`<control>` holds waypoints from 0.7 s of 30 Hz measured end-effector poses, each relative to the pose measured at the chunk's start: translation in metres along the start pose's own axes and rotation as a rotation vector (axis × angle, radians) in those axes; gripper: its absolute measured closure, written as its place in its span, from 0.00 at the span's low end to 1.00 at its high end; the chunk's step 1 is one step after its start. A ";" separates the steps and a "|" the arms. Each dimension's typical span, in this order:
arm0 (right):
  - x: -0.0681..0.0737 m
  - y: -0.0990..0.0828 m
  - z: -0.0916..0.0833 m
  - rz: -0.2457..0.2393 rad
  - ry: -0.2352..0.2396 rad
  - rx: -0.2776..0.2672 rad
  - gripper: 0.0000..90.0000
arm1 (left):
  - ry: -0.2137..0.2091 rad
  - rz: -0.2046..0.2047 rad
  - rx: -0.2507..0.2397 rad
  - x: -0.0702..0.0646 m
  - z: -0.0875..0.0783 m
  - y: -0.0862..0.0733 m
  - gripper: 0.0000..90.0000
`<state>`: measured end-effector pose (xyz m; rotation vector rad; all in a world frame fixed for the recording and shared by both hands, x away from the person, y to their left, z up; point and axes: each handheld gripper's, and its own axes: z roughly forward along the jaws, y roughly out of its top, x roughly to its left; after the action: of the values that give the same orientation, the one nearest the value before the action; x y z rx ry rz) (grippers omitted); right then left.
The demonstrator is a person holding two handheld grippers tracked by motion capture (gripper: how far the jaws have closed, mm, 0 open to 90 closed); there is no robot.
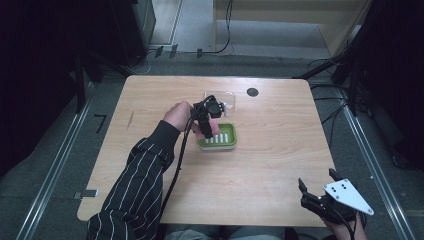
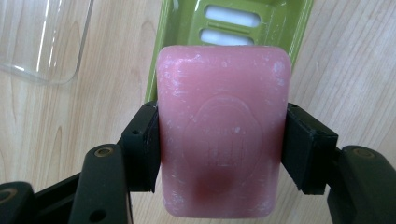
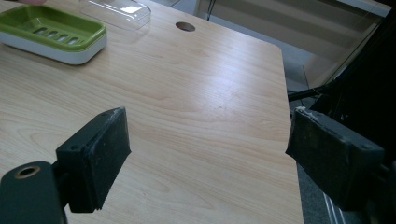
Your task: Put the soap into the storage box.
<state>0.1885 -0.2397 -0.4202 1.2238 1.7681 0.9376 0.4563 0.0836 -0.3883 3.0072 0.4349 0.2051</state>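
Observation:
A pink bar of soap (image 2: 222, 140) sits clamped between the black jaws of my left gripper (image 2: 222, 149), which is shut on its two long sides. In the high view that gripper (image 1: 206, 129) hangs over the left end of a green soap dish (image 1: 224, 136) with slotted holes, and the soap (image 1: 207, 129) shows below the hand. The dish (image 2: 233, 23) lies just beyond the soap in the left gripper view. My right gripper (image 1: 316, 186) rests at the table's near right corner, jaws wide apart (image 3: 208, 158) with only bare wood between them.
A clear plastic lid (image 1: 223, 98) lies just behind the dish, also seen as a clear lid (image 3: 116, 11) in the right gripper view. A dark round hole (image 1: 252, 92) is in the wooden table (image 1: 270, 165) at the back. The table edge runs close to the right gripper.

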 end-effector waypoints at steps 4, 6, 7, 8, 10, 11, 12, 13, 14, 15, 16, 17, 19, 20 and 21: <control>-0.001 -0.001 -0.002 0.004 -0.007 0.004 0.15 | -0.005 0.005 0.000 0.000 0.004 0.004 0.43; -0.001 -0.002 -0.003 0.007 -0.009 0.005 0.15 | -0.006 0.021 0.004 0.000 0.005 0.006 0.43; -0.002 -0.002 -0.003 0.008 -0.012 0.006 0.15 | -0.006 0.020 0.001 0.000 0.006 0.007 0.43; -0.002 -0.003 -0.004 0.009 -0.014 0.007 0.15 | -0.003 0.032 0.004 0.000 0.007 0.008 0.43; -0.003 -0.003 -0.005 0.008 -0.016 0.007 0.15 | -0.002 0.046 0.006 -0.001 0.009 0.010 0.43; -0.003 -0.004 -0.006 0.012 -0.018 0.009 0.15 | -0.001 0.054 0.007 0.000 0.010 0.011 0.43; -0.003 -0.004 -0.006 0.015 -0.020 0.012 0.15 | -0.001 0.058 0.007 0.000 0.011 0.012 0.43; -0.003 -0.004 -0.007 0.012 -0.022 0.011 0.15 | -0.002 0.065 0.011 0.000 0.012 0.013 0.43; -0.004 -0.005 -0.007 0.012 -0.023 0.011 0.15 | 0.000 0.074 0.006 0.000 0.013 0.014 0.43; -0.004 -0.005 -0.008 0.017 -0.025 0.014 0.15 | -0.002 0.075 0.009 0.000 0.013 0.015 0.43; -0.004 -0.005 -0.008 0.016 -0.030 0.013 0.15 | -0.006 0.074 0.008 -0.001 0.014 0.016 0.43; -0.004 -0.006 -0.009 0.016 -0.032 0.013 0.15 | -0.004 0.080 0.006 -0.001 0.015 0.017 0.43; -0.005 -0.006 -0.009 0.015 -0.034 0.013 0.15 | -0.004 0.083 0.004 -0.001 0.017 0.018 0.43; -0.005 -0.006 -0.010 0.016 -0.034 0.014 0.15 | -0.001 0.090 0.006 -0.001 0.017 0.019 0.43; -0.005 -0.007 -0.010 0.020 -0.036 0.017 0.15 | 0.000 0.093 0.004 -0.001 0.018 0.019 0.43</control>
<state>0.1781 -0.2476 -0.4207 1.2633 1.7422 0.9083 0.4634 0.0635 -0.4038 3.0339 0.2966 0.2115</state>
